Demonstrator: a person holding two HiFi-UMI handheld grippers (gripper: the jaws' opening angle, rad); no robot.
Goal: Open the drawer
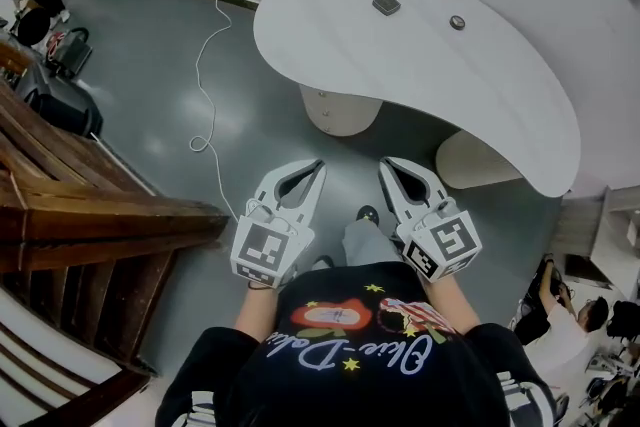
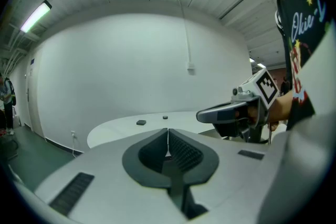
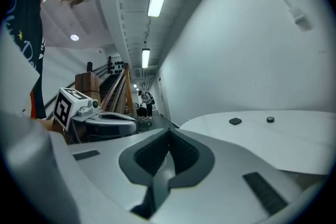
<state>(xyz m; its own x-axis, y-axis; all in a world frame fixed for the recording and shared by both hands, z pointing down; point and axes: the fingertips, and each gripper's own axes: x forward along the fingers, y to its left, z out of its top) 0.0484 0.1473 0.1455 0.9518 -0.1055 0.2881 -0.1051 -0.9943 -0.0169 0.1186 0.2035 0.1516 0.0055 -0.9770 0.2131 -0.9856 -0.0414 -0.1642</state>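
Hovering left claw (image 1: 318, 165) and right claw (image 1: 386, 165) side by side just short of counter (image 1: 400, 65), both clenching tight on nothing. Drawer showing in no view; perhaps hiding under counter. Step seeming reach stage. Next move calling for finding handle, spreading one claw.

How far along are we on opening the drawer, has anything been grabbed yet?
Done: nothing that shows. In hand: nothing; the left tongs and right tongs are both shut and empty, held over the grey floor short of the white table. Left: everything. No drawer shows in any view, so it has to be found, then gripped and pulled open.
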